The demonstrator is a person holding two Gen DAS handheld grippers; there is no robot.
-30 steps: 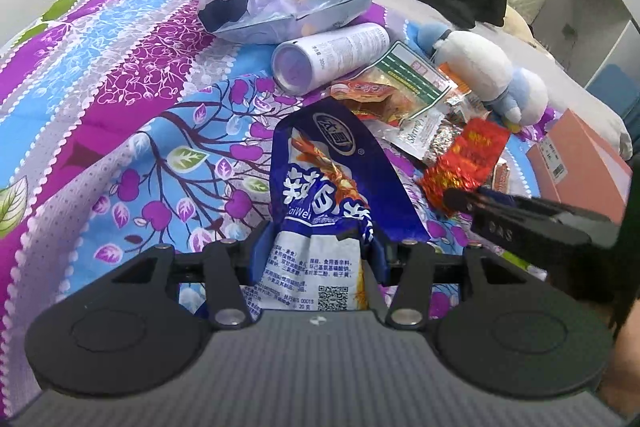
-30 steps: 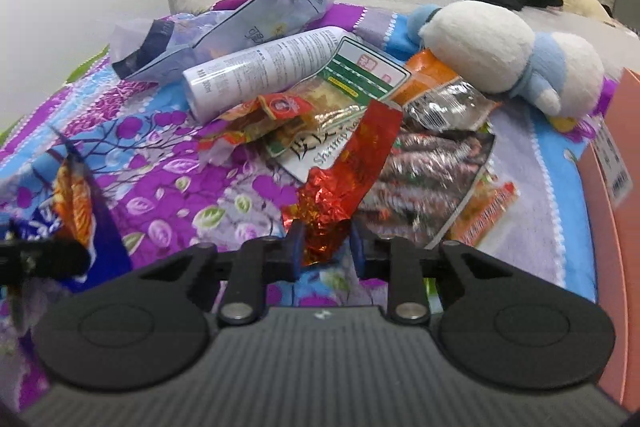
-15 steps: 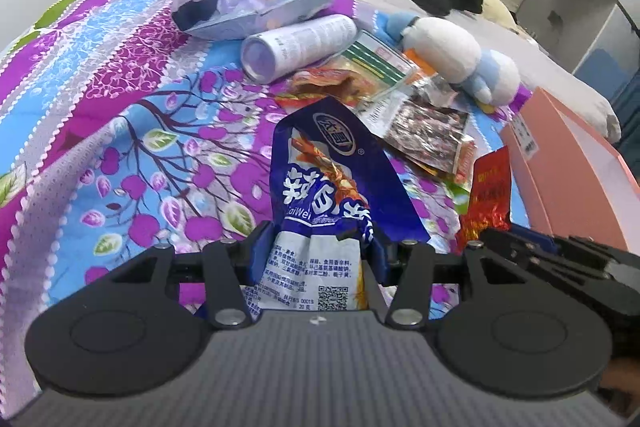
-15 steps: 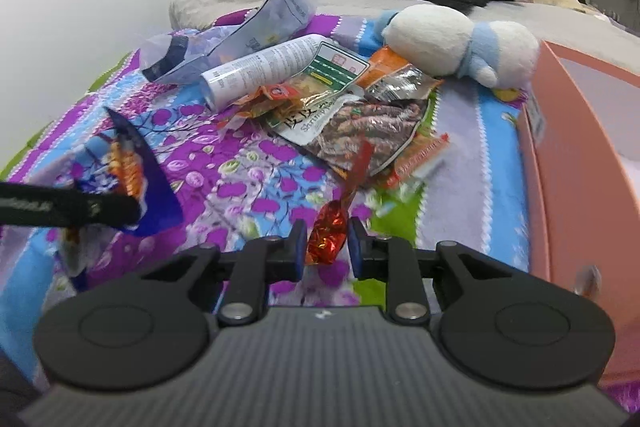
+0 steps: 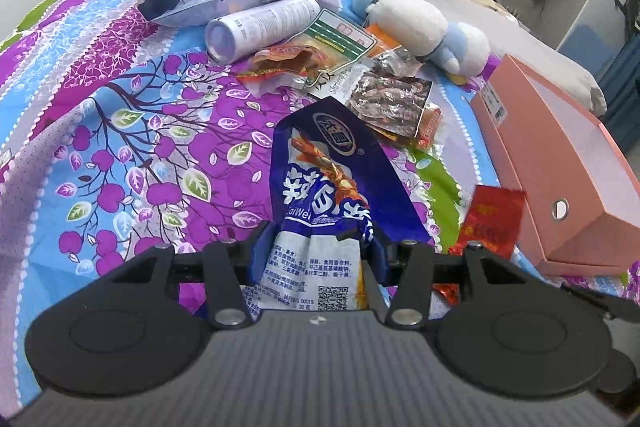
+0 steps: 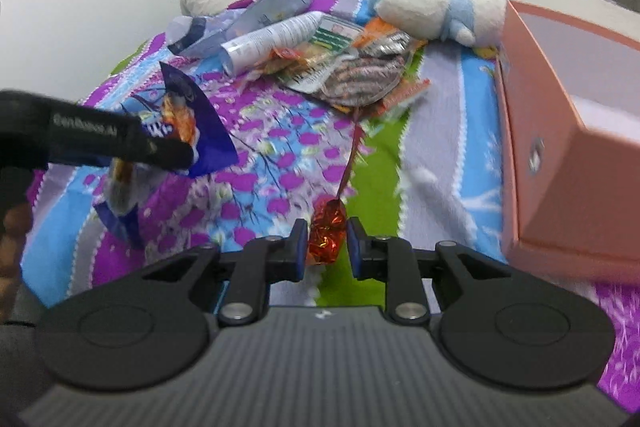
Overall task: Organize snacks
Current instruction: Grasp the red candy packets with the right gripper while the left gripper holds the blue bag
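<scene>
Right of both sets of fingers: pink box [image 5: 560,163], open top, the likely drop target (my guess from the task).

Ahead of the fingers, well apart: the remaining snack pile [image 5: 360,75] on the floral bedspread [image 5: 120,115], with a white tube [image 5: 260,27] and a plush toy [image 5: 424,27] mixed in.

Left gripper [image 5: 316,251]: fingers clenched on the blue snack bag [image 5: 332,163]. Bag stands up between the 2 pads, its printed lower end bunched between them.

Right gripper [image 6: 327,243]: fingers clamped on the red foil packet [image 6: 326,231]; only the crumpled lower end sits between the pads, the rest trails ahead as a thin strip.

Risks:
1. Red packet slips out. Cause: the grip is on a small crinkled foil tail.
2. Either packet catches the box wall on the way in. Cause: both hang loose past the fingertips, and the box edge is close on the right.
3. The 2 grippers collide; they are close together.

View differences: the left wrist view shows the red packet's flat face, which the right wrist view sees edge-on only. The right wrist view shows the left gripper's side and a bit of the person's hand [image 6: 10,239] (blurred), absent from the left.
</scene>
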